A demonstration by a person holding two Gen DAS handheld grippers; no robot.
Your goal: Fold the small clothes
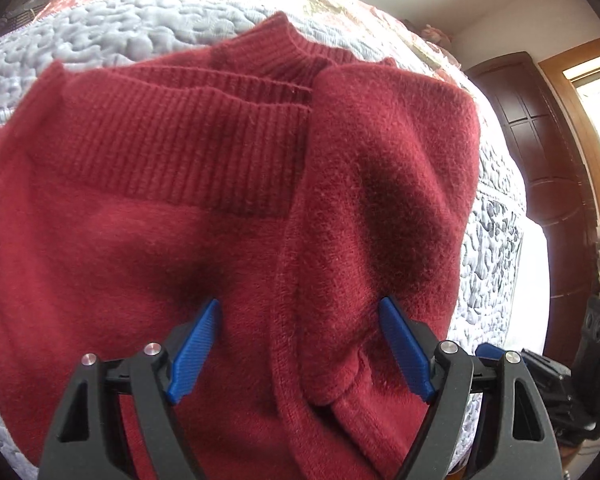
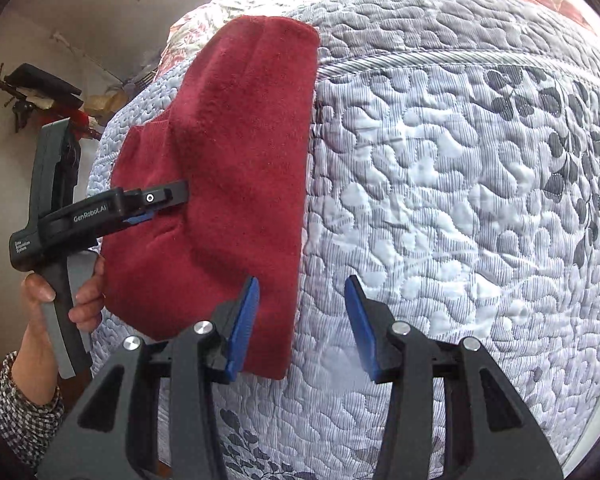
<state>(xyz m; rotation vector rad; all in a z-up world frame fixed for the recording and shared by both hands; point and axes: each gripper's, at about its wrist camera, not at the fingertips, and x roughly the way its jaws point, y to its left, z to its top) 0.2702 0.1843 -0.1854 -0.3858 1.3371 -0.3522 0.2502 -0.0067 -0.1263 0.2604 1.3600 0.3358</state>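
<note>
A dark red knit sweater (image 1: 228,208) lies folded on the quilted grey-white bedspread (image 1: 132,32), ribbed hem and collar toward the far side. My left gripper (image 1: 300,324) stands open low over the sweater's near part, its blue pads on either side of a raised seam, with nothing clamped. In the right wrist view the sweater (image 2: 236,152) is a tall red shape on the left of the bedspread (image 2: 460,200). My right gripper (image 2: 302,300) is open at the sweater's near right edge: the left pad is over the fabric, the right pad over bare quilt. The left gripper (image 2: 168,204) reaches in from the left.
A hand (image 2: 40,292) with a checkered sleeve holds the left gripper's handle. A dark wooden door (image 1: 540,168) stands beyond the bed's right side. A floral quilt section (image 1: 340,4) covers the far bed. Wall hooks with hanging items (image 2: 24,92) are at left.
</note>
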